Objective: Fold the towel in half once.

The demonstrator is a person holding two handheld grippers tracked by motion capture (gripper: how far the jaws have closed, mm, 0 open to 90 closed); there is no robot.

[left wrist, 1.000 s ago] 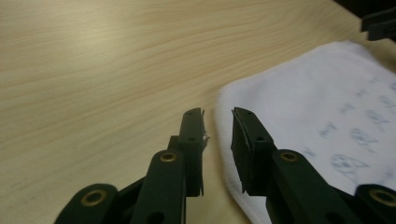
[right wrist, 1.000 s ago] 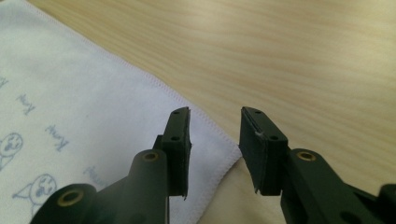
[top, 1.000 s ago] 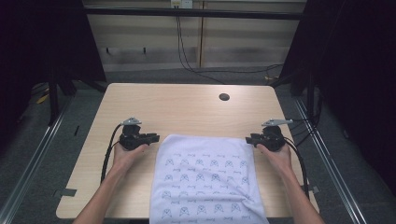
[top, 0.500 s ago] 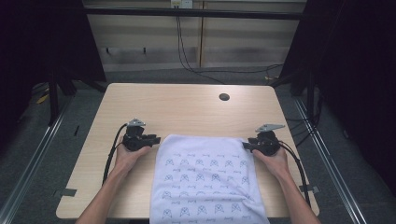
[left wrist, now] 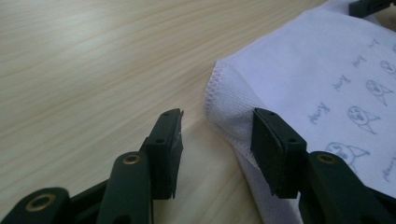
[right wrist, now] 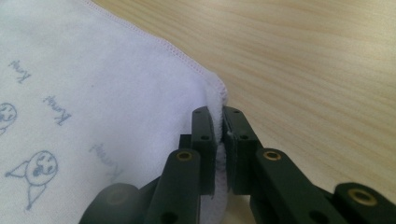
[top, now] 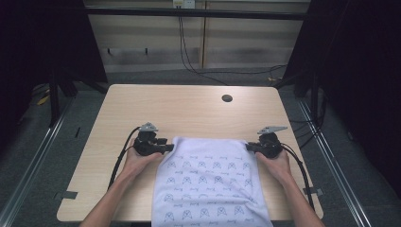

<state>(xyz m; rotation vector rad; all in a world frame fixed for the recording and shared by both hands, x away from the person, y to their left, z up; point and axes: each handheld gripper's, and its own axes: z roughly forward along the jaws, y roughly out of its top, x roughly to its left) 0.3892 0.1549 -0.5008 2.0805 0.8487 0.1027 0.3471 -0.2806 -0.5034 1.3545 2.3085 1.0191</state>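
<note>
**At the far edge of the cloth: right corner pinched, left corner let go**

Between the pads of the right gripper (right wrist: 219,122), clamped tight on the far right corner of the white woven cloth printed with small grey figures (right wrist: 93,70), with the stitched hem bunched up in the narrow slit between the two black jaws. Have just been closing there, with fabric caught between them. Seen from above as the right gripper (top: 249,146) pointing inward at that corner, right hand (top: 275,163) wrapped round its body.

Between the pads of the left gripper (left wrist: 217,135), nothing pressed: jaws apart and have just been opening. Has the far left corner of the cloth (left wrist: 317,70) lying slack in the gap, close against one jaw and clear of the other, flat on the pale wooden table (left wrist: 93,56). Held low by the left hand (top: 137,161), with the left gripper (top: 168,147) just at the cloth's edge.

Farther out, shows the cloth (top: 208,184) spread smooth in the near middle of the table (top: 179,109), far edge straight between the two grippers, near end running off the table's front edge toward the person. Beyond it bare wood and a small dark round hole (top: 227,98), well apart from everything.

Judged from this: laid out and flattened, apparently done. Left to do, probably: seize the left corner again to match the right, then lift or fold. Cannot tell which.
</note>
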